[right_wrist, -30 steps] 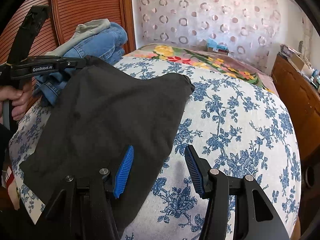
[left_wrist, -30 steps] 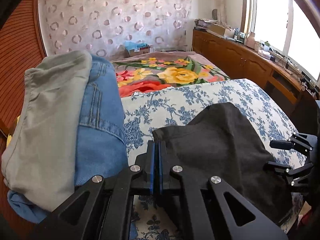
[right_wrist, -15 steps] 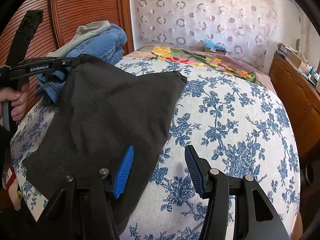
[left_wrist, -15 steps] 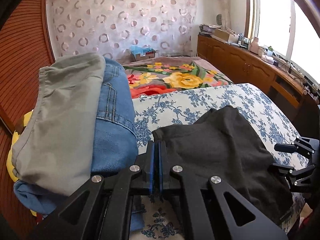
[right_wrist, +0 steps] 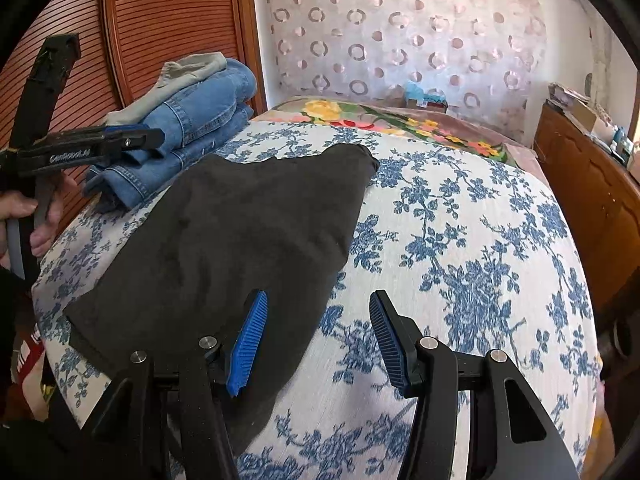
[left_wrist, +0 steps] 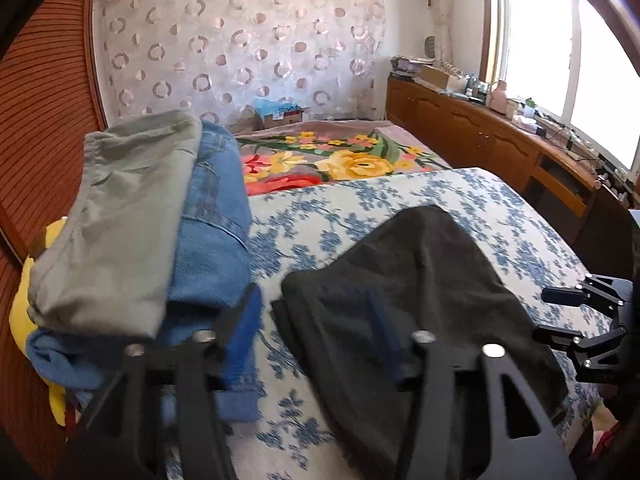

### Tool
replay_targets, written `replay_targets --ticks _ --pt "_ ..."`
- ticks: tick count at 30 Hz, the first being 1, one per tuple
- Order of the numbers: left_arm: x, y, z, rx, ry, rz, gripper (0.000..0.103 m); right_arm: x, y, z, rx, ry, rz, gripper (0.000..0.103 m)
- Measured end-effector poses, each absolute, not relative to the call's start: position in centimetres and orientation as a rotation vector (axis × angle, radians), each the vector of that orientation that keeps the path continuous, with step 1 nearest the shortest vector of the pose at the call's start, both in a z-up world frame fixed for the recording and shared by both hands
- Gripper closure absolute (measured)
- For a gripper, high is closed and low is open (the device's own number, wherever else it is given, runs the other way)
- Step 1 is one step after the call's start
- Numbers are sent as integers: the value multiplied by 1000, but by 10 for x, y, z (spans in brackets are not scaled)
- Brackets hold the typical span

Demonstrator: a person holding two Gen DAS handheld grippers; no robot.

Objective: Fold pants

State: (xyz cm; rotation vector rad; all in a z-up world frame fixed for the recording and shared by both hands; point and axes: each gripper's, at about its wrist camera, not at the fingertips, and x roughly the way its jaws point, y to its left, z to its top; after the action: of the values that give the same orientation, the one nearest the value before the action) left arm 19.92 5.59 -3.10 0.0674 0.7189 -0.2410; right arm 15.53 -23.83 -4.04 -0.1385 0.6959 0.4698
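The folded black pants (left_wrist: 420, 280) lie flat on the blue-flowered bed cover (right_wrist: 460, 240). My left gripper (left_wrist: 312, 332) hovers over their near left corner, blurred; its jaws are opening and the pads touch no cloth. In the right wrist view the left gripper (right_wrist: 132, 140) stands clear of the black pants (right_wrist: 240, 232), beside the jeans. My right gripper (right_wrist: 316, 340) is open above the pants' right edge, one blue pad over the cloth and the other over the cover, nothing gripped. The right gripper (left_wrist: 560, 316) also shows at the right edge of the left wrist view.
A stack of folded blue jeans (left_wrist: 212, 240) topped by grey-green pants (left_wrist: 120, 216) sits at the left of the bed against a ribbed wooden panel (left_wrist: 40, 120). A bright flowered blanket (left_wrist: 340, 160) lies further back. A wooden cabinet (left_wrist: 480, 140) runs along the right side.
My left gripper was shut on the black pants' corner; its jaws have now sprung apart and the corner lies on the bed. Both grippers drew back a little.
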Motion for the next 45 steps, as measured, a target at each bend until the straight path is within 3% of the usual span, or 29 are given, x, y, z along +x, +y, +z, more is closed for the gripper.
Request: replay_targets --ticks 2,24,40,45 --pt "190 52 -34 62 718 -254 28 149 -240 -40 -135 692 471 48" --pt "106 24 -84 72 783 -291 28 78 -264 -50 -149 700 503 48" --pt "98 21 -102 89 805 -278 28 74 -240 -60 -182 693 553 88" --pt "98 21 -101 92 798 -272 28 76 -235 -63 -182 686 536 88"
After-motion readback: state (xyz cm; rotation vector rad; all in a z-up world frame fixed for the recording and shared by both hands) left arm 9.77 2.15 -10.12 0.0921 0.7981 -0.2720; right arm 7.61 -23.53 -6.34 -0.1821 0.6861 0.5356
